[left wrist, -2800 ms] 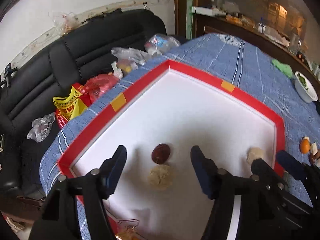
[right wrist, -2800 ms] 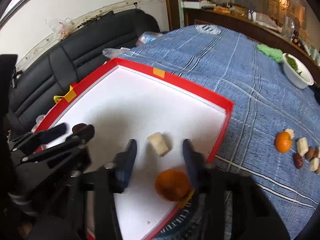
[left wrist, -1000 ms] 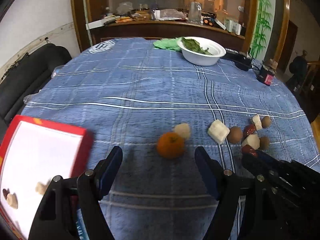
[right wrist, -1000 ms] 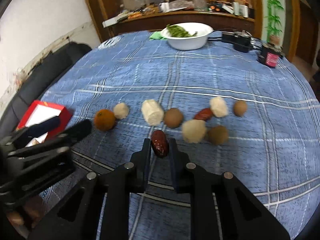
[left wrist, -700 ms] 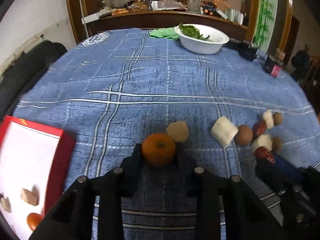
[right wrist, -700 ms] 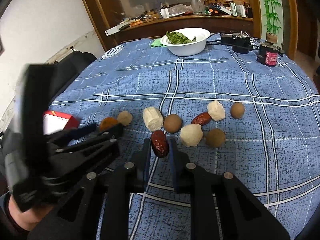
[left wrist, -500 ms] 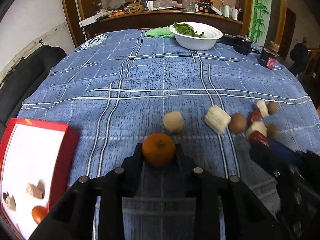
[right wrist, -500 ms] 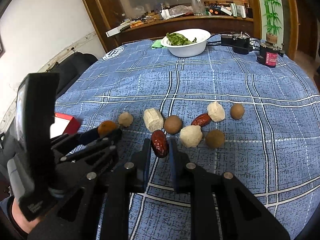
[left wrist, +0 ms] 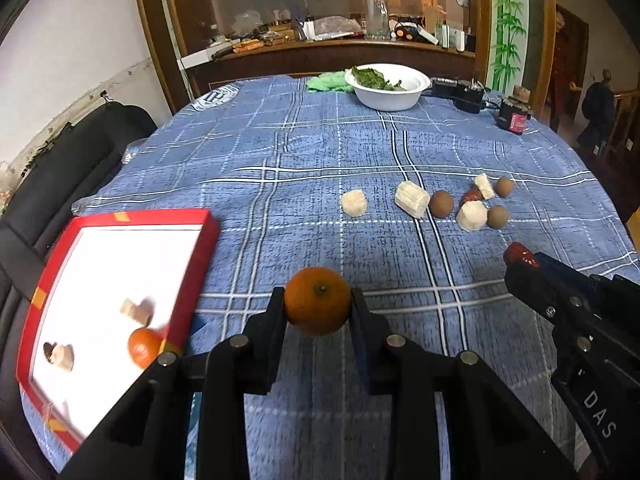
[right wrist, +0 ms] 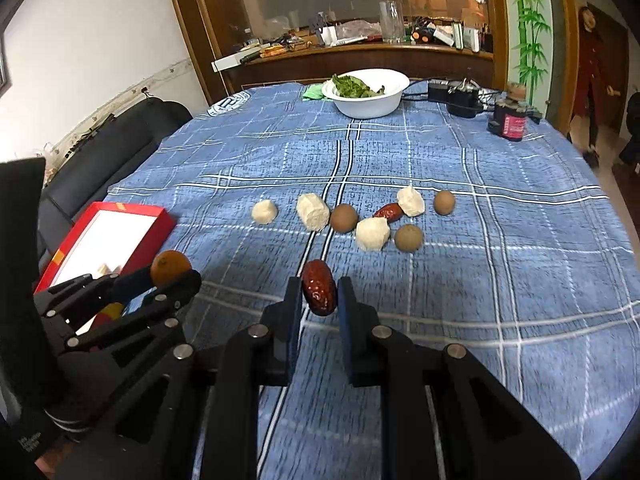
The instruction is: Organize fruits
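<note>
My left gripper (left wrist: 317,306) is shut on an orange tangerine (left wrist: 317,300) and holds it above the blue checked tablecloth; it also shows in the right wrist view (right wrist: 170,267). My right gripper (right wrist: 318,292) is shut on a dark red date (right wrist: 319,292), also lifted; the date shows in the left wrist view (left wrist: 519,254). A red-rimmed white tray (left wrist: 120,216) lies at the left and holds another tangerine (left wrist: 144,346), a pale chunk (left wrist: 134,308) and a date with a chunk (left wrist: 58,354). Several pale chunks, brown round fruits and a red date (right wrist: 389,211) lie in a cluster mid-table.
A white bowl of greens (left wrist: 387,86) stands at the far side, with a green cloth (left wrist: 328,81), a black device (left wrist: 456,90) and a small dark jar (left wrist: 516,114) nearby. A black sofa (left wrist: 60,160) is past the table's left edge.
Both grippers moved from over the tray to the loose fruit, closed on the tangerine and the date, and have lifted and drawn them back toward the tray.
</note>
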A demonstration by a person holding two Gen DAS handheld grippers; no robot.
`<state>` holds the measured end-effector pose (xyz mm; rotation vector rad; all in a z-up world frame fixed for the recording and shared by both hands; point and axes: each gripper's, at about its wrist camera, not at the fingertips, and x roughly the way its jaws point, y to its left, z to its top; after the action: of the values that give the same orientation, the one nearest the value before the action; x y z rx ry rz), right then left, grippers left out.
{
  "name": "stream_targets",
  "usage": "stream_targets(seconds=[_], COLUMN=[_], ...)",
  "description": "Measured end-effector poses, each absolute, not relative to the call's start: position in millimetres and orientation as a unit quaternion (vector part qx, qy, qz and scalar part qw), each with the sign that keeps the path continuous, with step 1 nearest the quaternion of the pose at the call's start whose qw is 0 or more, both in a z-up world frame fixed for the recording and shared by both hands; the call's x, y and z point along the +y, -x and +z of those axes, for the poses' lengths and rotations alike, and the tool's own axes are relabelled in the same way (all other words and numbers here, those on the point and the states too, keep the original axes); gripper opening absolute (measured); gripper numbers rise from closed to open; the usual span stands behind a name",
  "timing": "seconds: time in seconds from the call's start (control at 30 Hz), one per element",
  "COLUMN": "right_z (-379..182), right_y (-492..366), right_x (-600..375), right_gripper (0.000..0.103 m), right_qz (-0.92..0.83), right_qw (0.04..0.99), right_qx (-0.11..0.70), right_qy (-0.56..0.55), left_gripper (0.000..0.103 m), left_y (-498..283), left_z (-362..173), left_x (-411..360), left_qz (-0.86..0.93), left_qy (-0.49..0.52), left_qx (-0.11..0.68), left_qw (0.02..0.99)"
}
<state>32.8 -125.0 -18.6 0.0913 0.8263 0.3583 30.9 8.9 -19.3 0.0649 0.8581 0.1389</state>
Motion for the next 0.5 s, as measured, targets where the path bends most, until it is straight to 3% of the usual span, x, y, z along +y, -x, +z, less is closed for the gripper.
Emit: stream_targets(seconds=[0.5], right_z=[5], right_y=[8], right_x=[-101], right_gripper=[0.019], right_qz=[0.19], right_qw=[0.908], right_qx=[0.372], right_qy=[-0.028], left_gripper=[0.029], left_y=[6], left_z=[2], left_x=[37], left_qz=[0.093], left_qy=[0.003], left_qx=[0.391], left_qw=[0.916])
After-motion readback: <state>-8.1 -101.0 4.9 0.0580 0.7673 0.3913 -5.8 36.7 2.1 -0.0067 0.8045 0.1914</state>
